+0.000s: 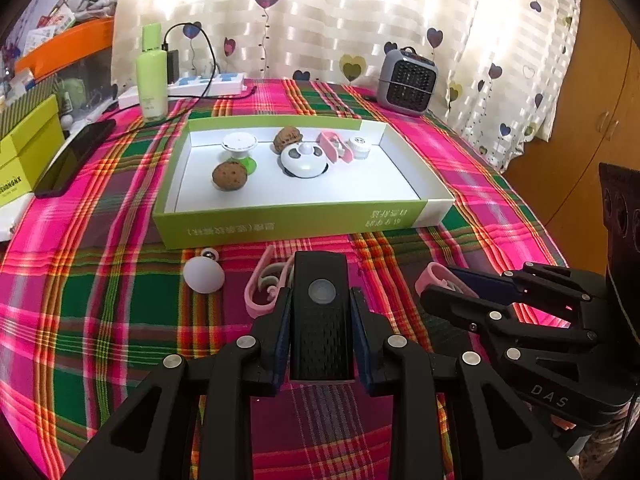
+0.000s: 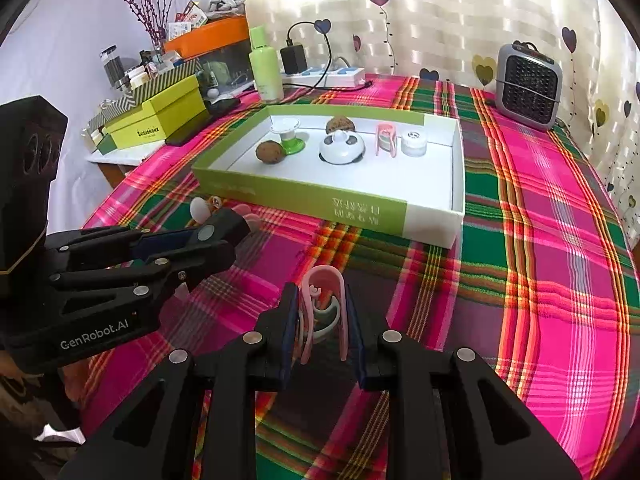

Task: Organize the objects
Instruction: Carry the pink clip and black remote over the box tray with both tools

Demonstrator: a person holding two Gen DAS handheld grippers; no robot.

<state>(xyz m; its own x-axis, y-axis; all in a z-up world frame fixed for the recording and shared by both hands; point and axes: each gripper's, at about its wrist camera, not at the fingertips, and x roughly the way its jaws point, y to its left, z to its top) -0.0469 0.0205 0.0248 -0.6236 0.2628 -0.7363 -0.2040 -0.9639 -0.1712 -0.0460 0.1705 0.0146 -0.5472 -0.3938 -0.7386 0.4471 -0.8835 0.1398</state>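
Both tongs loaded, tray straight ahead of me on the plaid cloth.

Between me and the green tray [image 1: 280, 220] lie a white egg-shaped piece [image 1: 204, 274] and a pink clip [image 1: 262, 288], the clip partly hidden behind my left load. In the tray: two walnuts, a panda dish [image 1: 303, 159], a pink holder and a white cap. My left gripper [image 1: 320, 320] is pinched on a black device [image 1: 320, 312], its near end cut off by the fingers. My right gripper [image 2: 322, 316] is clamped on a pink hoop clip [image 2: 324, 304], low over the cloth.
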